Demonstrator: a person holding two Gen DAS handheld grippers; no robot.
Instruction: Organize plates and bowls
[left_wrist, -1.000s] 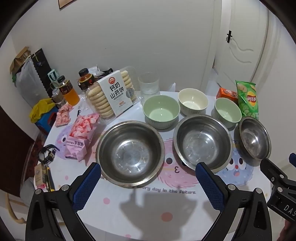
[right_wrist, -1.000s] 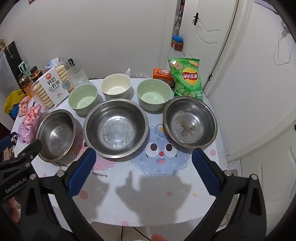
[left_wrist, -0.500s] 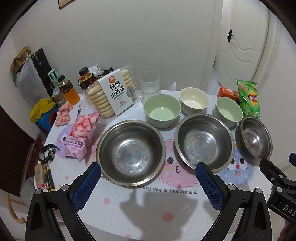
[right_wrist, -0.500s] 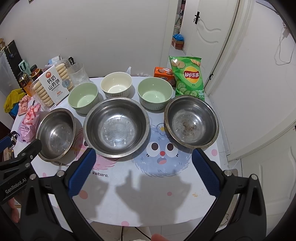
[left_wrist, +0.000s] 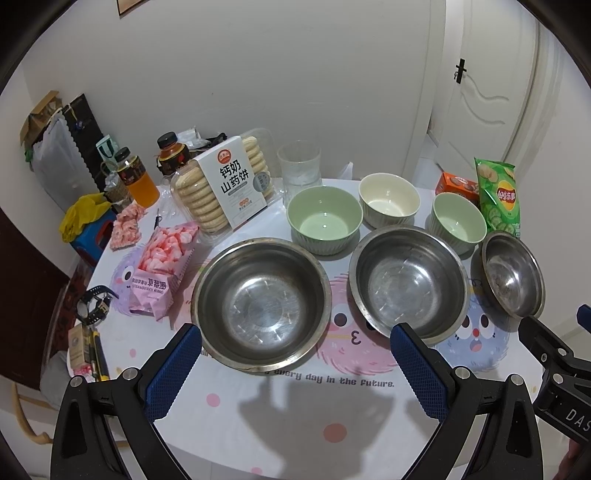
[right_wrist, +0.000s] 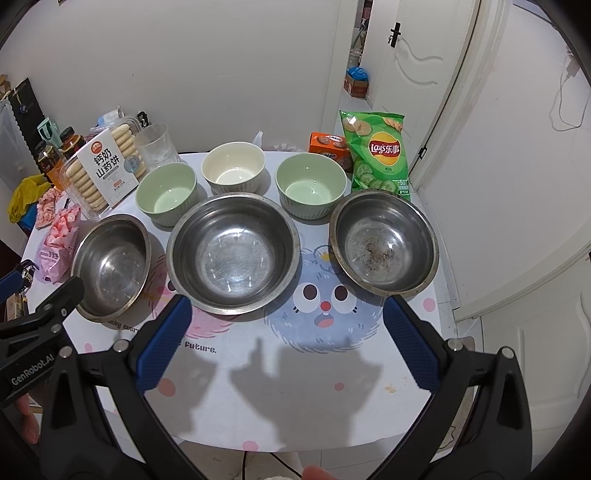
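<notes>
Three steel bowls stand in a row on the round table: left (left_wrist: 260, 306), middle (left_wrist: 408, 280), right (left_wrist: 513, 275). Behind them stand a green bowl (left_wrist: 323, 218), a cream bowl (left_wrist: 389, 199) and a second green bowl (left_wrist: 458, 221). My left gripper (left_wrist: 294, 332) hangs open over the table's front, just before the left steel bowl, holding nothing. My right gripper (right_wrist: 287, 302) is open too, in front of the gap between the middle steel bowl (right_wrist: 232, 254) and the right steel bowl (right_wrist: 384, 242), which has dark specks in it.
A biscuit pack (left_wrist: 225, 184), a glass cup (left_wrist: 299, 166), a pink snack bag (left_wrist: 159, 273), bottles (left_wrist: 136, 177) and a watch (left_wrist: 94, 304) crowd the table's left. A chips bag (right_wrist: 378, 155) and an orange box (right_wrist: 328, 147) sit at the back right. A white door (right_wrist: 417, 74) stands behind.
Both grippers stay open and nearly still; the views shift only very slightly. No bowl has moved.
</notes>
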